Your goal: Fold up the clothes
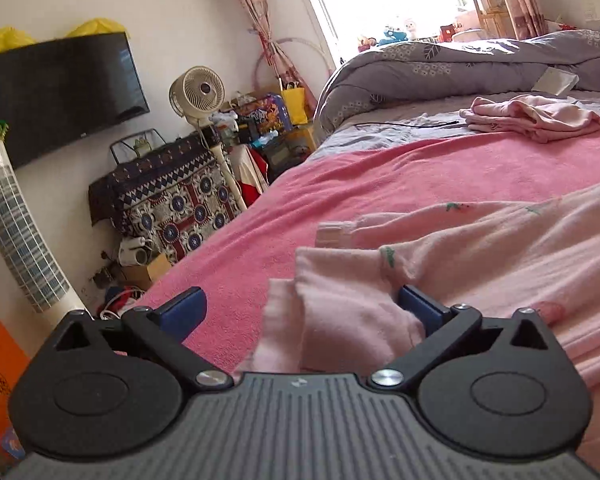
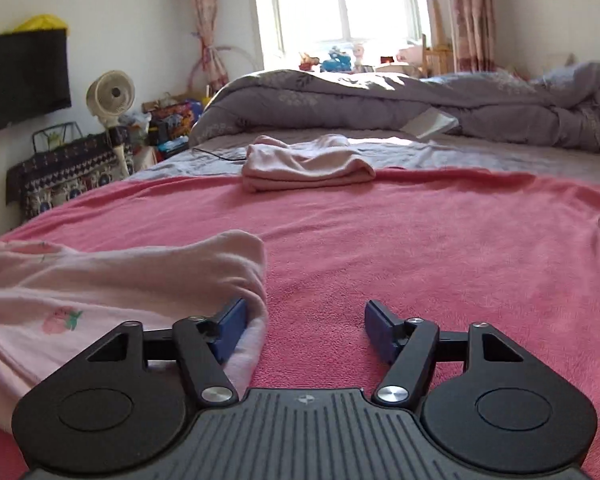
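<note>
So both grippers sit low on the pink blanket point(image 2: 420, 240), one at each end of a pale pink printed garment point(image 1: 480, 248). The left gripper point(image 1: 300, 308) has its jaws spread wide, and a corner of the garment sits between them, bunched up against the finger at about 3 o'clock. Nothing is pinched yet. The right gripper point(image 2: 306, 324) is also spread wide; the garment's edge point(image 2: 236, 264) is draped around the finger at 9 o'clock, and the gap between the fingers is mostly bare blanket.

An already folded pink piece point(image 2: 308, 164) lies far off at 12 o'clock in the right view, at the blanket's edge near the grey quilt point(image 2: 380, 100).

What I'd worry about: on the right side the cloth is barely inside the jaws, so closing now might catch only a thin edge, or the fuzzy blanket with it. On the left, the corner looks doubled over, so a pinch could catch just one layer and the fold would come out lopsided.
</note>
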The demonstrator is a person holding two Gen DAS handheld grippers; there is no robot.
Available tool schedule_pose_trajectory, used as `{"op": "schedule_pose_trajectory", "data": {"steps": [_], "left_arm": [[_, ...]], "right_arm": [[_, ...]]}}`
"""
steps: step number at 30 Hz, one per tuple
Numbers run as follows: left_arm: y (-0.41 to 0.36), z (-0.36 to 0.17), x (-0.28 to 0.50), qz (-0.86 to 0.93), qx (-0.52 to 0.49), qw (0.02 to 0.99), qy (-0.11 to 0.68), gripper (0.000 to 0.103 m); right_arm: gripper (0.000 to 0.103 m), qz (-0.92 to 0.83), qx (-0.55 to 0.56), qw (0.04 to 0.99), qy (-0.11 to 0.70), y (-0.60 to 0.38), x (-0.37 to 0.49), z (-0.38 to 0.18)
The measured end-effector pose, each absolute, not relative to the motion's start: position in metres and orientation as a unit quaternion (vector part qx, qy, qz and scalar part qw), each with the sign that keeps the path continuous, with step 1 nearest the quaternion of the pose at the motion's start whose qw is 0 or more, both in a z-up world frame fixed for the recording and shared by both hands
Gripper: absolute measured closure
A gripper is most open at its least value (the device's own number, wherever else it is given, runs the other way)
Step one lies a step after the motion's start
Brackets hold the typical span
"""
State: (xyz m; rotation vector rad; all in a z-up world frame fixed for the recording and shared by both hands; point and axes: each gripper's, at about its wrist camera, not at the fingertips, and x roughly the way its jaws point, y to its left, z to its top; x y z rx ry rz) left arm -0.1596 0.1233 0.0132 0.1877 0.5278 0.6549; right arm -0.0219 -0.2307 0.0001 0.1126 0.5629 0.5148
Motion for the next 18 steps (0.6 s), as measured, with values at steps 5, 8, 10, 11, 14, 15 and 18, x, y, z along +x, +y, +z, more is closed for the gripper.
{"op": "schedule_pose_trajectory", "data": {"steps": [5, 8, 10, 11, 14, 15, 18], "left_arm": [[0.097, 0.045, -0.163, 0.317, 0.106, 0.918, 0.212, 0.007], [0.085, 0.052, -0.165, 0.305, 0.1, 0.927, 0.195, 0.007], [0.077, 0.043, -0.162, 0.295, 0.097, 0.93, 0.196, 0.007], [0.074, 0.039, -0.161, 0.29, 0.096, 0.932, 0.197, 0.007], [0.062, 0.026, -0.157, 0.276, 0.091, 0.936, 0.199, 0.007], [0.058, 0.022, -0.156, 0.271, 0.09, 0.937, 0.2, 0.006], [0.046, 0.01, -0.153, 0.256, 0.085, 0.941, 0.202, 0.004]], "right_arm": [[0.035, 0.237, -0.001, 0.936, 0.262, -0.216, -0.03, -0.001], [0.034, 0.245, 0.021, 0.931, 0.269, -0.222, -0.026, -0.001], [0.034, 0.251, 0.036, 0.928, 0.271, -0.226, -0.024, 0.0], [0.033, 0.252, 0.038, 0.928, 0.27, -0.227, -0.024, 0.0], [0.033, 0.251, 0.035, 0.93, 0.266, -0.226, -0.026, 0.0], [0.033, 0.25, 0.034, 0.931, 0.264, -0.226, -0.027, 0.001], [0.033, 0.251, 0.039, 0.932, 0.26, -0.228, -0.029, 0.001]]}}
